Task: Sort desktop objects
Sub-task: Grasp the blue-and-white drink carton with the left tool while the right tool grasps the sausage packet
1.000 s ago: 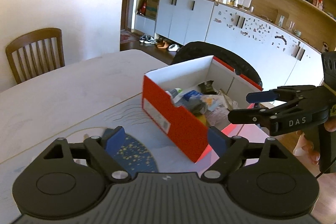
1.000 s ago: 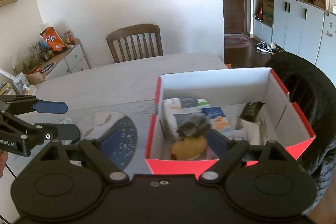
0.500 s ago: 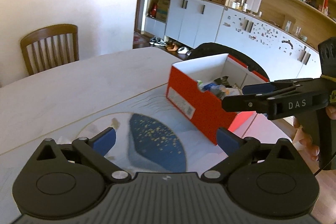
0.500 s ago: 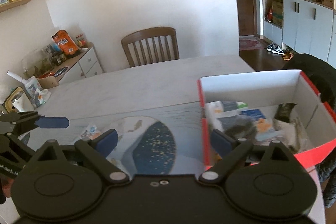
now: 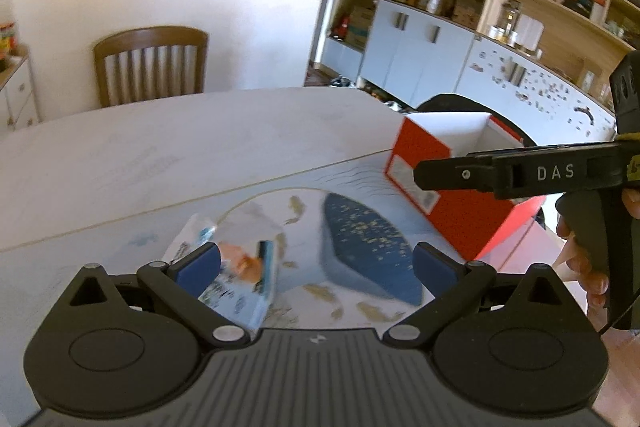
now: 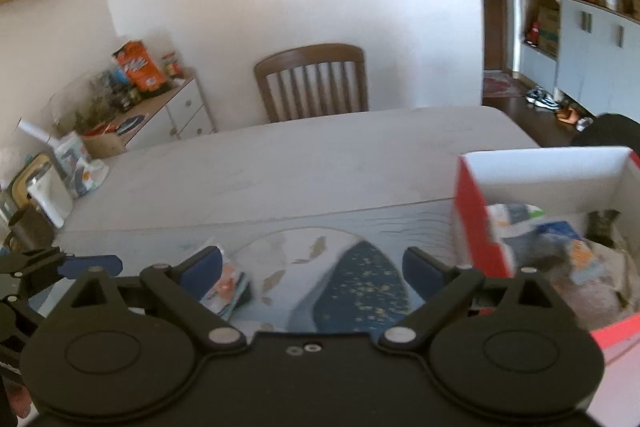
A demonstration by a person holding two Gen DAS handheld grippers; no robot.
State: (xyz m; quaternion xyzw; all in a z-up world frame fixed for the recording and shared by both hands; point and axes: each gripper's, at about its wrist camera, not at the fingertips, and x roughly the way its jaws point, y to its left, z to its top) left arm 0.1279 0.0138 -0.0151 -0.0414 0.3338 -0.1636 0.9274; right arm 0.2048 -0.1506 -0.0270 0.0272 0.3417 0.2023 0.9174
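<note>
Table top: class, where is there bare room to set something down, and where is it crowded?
Bare: the pale table between the wooden chair and the printed mat's far edge. Also free: the mat between the small packet and the red box. Crowded: inside the box.

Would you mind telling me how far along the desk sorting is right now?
Done: several items already lie in the red box. In hand: nothing; the left gripper and right gripper both have open, empty jaws. Left: a printed packet lies on the mat, by the left gripper.
</note>
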